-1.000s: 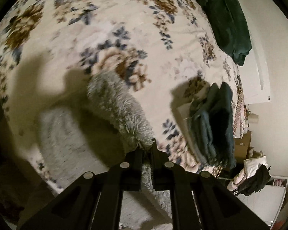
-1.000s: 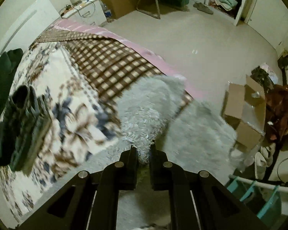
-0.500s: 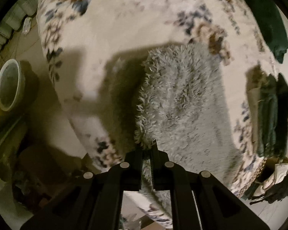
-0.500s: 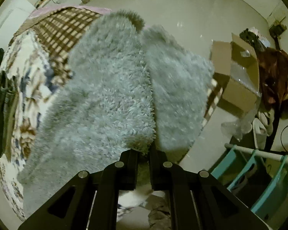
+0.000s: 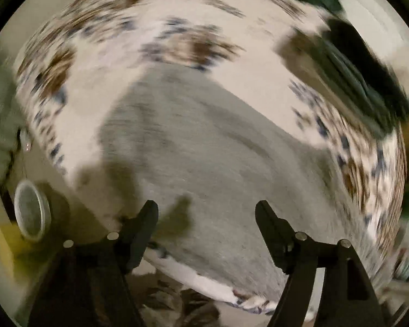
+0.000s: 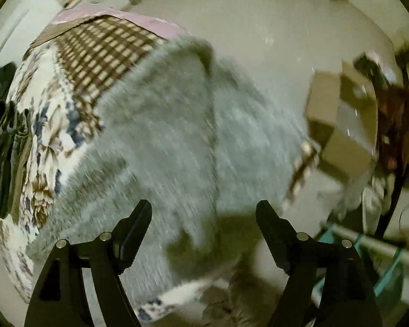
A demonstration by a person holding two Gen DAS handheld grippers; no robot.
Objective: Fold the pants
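Observation:
The fluffy grey pants (image 5: 204, 158) lie spread flat on the floral bedspread (image 5: 177, 21), and show in the right wrist view (image 6: 177, 141) reaching the bed's edge. My left gripper (image 5: 206, 212) is open and empty just above the near edge of the pants. My right gripper (image 6: 203, 212) is open and empty above the pants' other near edge. Both views are motion blurred.
A stack of folded dark clothes (image 5: 362, 76) sits on the bed, also in the right wrist view (image 6: 5, 147). A checked blanket (image 6: 106, 46) covers the bed's end. A cardboard box (image 6: 343, 125) and a teal rack (image 6: 387, 267) stand on the floor. A round bin (image 5: 31, 212) stands beside the bed.
Both grippers were shut on the pants' edge and have opened and let go. The pants now lie flat on the bed, and both grippers have pulled back a little.

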